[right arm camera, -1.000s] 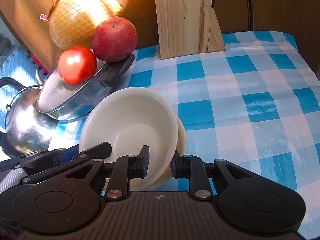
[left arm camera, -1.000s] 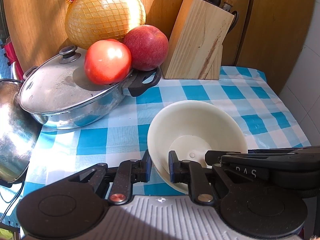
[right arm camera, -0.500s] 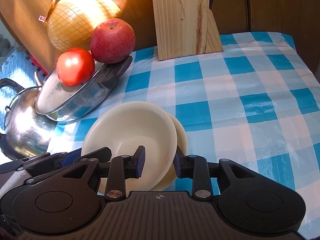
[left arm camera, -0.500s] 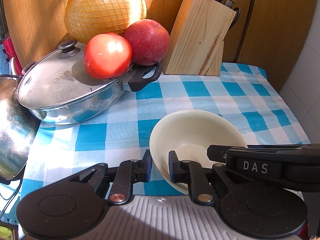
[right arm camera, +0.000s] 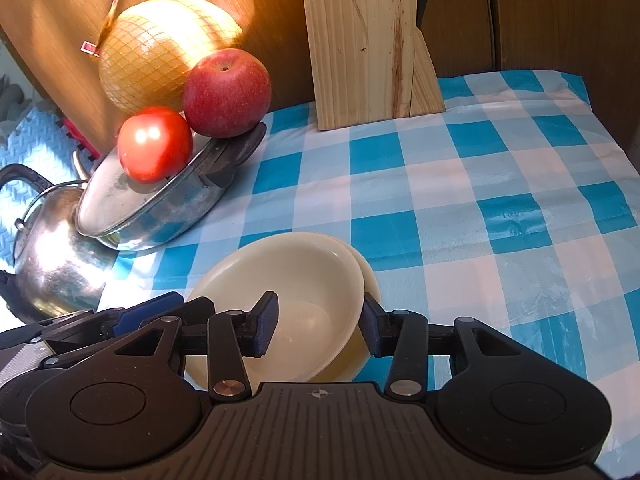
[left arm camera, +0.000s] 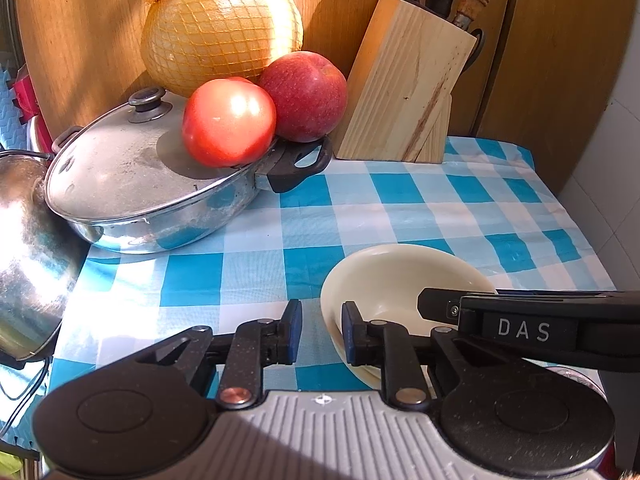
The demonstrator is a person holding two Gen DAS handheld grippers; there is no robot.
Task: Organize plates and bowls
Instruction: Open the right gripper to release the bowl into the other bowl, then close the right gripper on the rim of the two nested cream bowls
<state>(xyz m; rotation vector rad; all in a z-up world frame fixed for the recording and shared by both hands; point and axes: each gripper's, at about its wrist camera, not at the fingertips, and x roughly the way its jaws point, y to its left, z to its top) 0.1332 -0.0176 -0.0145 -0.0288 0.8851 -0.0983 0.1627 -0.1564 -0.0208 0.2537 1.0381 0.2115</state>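
Note:
Two cream bowls sit nested on the blue checked cloth, the upper bowl (right arm camera: 288,280) shifted left so the lower bowl's rim (right arm camera: 371,280) shows at the right. My right gripper (right arm camera: 318,328) straddles their near right rim. Its jaws are opening and both pads stand apart from the rim. In the left wrist view the upper bowl (left arm camera: 400,276) lies low and level. My left gripper (left arm camera: 322,332) has the bowl's left rim between its jaws. They are opening, with cloth showing between the left pad and the rim. The right gripper's body (left arm camera: 520,328) crosses over the bowl.
A lidded steel pan (left arm camera: 132,184) holds a tomato (left arm camera: 228,122) and an apple (left arm camera: 304,94), with a netted pomelo (left arm camera: 220,28) behind. A knife block (left arm camera: 404,88) stands at the back wall, a steel kettle (right arm camera: 52,256) at the left. Checked cloth stretches right of the bowls.
The upper bowl, held tilted up a second ago, has come down flat into the lower one. The right jaws have spread wide off the rim; the left jaws have parted slightly.

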